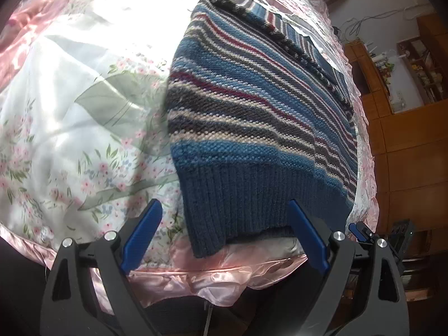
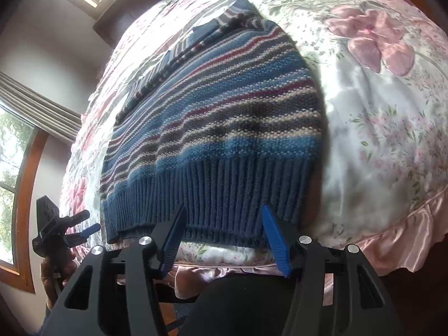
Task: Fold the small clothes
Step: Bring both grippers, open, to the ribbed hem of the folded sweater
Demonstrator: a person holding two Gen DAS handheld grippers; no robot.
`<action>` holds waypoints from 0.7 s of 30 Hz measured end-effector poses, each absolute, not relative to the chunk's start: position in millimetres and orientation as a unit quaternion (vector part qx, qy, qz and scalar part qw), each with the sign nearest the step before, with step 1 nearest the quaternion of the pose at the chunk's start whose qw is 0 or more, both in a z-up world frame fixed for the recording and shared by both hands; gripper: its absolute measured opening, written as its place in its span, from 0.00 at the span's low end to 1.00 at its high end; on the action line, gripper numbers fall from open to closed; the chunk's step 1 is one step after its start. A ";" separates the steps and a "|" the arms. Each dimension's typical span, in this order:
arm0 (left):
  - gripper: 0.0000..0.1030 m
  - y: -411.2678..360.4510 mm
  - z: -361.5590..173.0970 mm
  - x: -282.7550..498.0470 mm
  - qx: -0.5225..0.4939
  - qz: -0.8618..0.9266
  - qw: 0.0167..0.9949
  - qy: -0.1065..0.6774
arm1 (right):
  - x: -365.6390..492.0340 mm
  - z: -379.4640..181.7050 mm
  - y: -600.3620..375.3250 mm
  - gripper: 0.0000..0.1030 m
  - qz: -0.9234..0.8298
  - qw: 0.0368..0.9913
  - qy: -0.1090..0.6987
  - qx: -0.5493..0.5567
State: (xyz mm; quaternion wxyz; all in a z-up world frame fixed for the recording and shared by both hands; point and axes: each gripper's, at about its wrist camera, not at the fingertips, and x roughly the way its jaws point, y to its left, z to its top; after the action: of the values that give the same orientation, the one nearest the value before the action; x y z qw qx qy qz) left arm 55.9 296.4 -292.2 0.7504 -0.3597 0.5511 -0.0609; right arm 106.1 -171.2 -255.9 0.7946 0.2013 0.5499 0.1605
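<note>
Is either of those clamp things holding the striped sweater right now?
No. Both the left gripper and right gripper have open jaws at the striped sweater's ribbed hem, gripping nothing.

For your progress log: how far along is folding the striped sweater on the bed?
Done: the striped sweater lies on the floral bedspread, one side seemingly folded over. In hand: nothing; the left hand-held gripper and right hand-held gripper are open at its ribbed hem. Left: remaining folds.

Plenty of bare floral bedspread (image 1: 70, 117) is sitting open beside the striped sweater (image 1: 252, 106). The ribbed hem (image 2: 224, 196) is hanging right between the right tool (image 2: 224, 221) fingers, blocking straight ahead.
</note>
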 end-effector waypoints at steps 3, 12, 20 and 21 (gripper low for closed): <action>0.88 300.6 -309.7 50.6 -0.406 -0.067 0.719 0.561 | 102.6 -260.2 -190.4 0.57 0.146 0.780 0.555 0.249; 0.89 287.4 -327.8 52.7 -0.453 -0.085 0.678 0.572 | 100.0 -278.8 -221.9 0.58 0.108 0.754 0.568 0.311; 0.89 283.1 -329.1 63.3 -0.462 -0.096 0.666 0.578 | 104.5 -292.7 -219.8 0.58 0.110 0.744 0.581 0.312; 0.89 283.1 -330.5 63.4 -0.467 -0.096 0.663 0.577 | 105.5 -294.6 -218.4 0.58 0.111 0.742 0.583 0.311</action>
State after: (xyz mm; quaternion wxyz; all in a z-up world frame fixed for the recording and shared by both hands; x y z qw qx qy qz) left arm 63.4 283.1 -330.5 0.6632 -0.4668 0.5771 -0.0960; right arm 105.5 -218.4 -294.6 0.7421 0.3112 0.5831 0.1115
